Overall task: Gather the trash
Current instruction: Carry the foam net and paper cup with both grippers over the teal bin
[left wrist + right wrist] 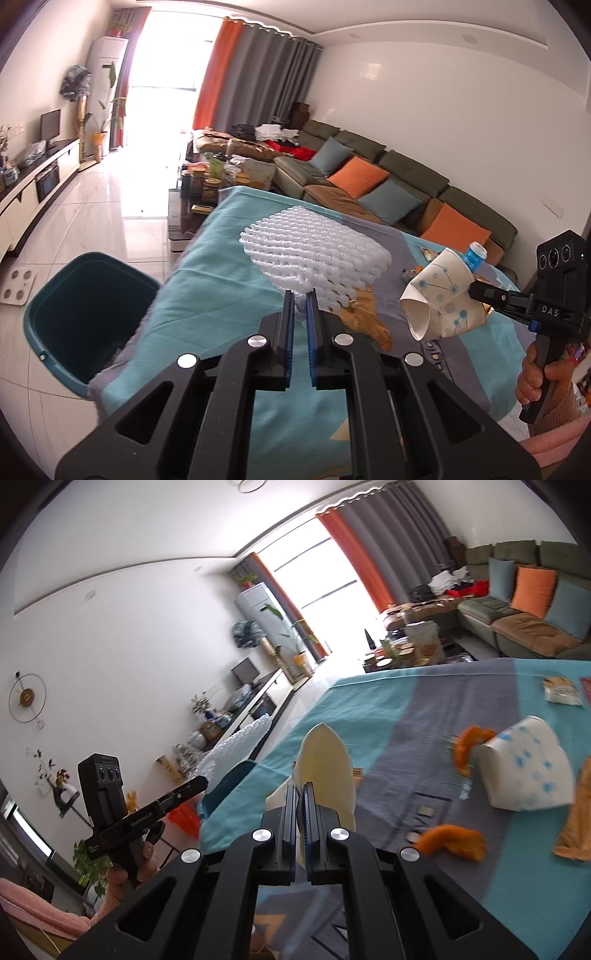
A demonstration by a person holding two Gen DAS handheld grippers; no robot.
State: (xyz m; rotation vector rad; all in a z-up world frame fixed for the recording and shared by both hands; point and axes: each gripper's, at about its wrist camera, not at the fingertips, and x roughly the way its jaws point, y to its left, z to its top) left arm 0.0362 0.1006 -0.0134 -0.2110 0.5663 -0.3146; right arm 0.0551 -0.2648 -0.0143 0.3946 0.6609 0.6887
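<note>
Both loads are lifted but not yet binned. The left gripper (300, 295) is clamped on the white foam net (317, 254), held over the tablecloth (207, 295) just beside the teal bin (88, 310). The right gripper (300, 788) pinches a crushed paper cup (325, 768), farther from the bin. Orange peels (454, 840), a second cup (528, 768) and what may be wrappers lie on the cloth, well apart from the bin.

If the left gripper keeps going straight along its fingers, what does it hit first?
The left gripper is shut on the white foam net, which leads the way. Beyond it lies the cloth-covered table, so the net would probably brush the cloth first; the teal bin sits off to the left. Depth is uncertain.
</note>
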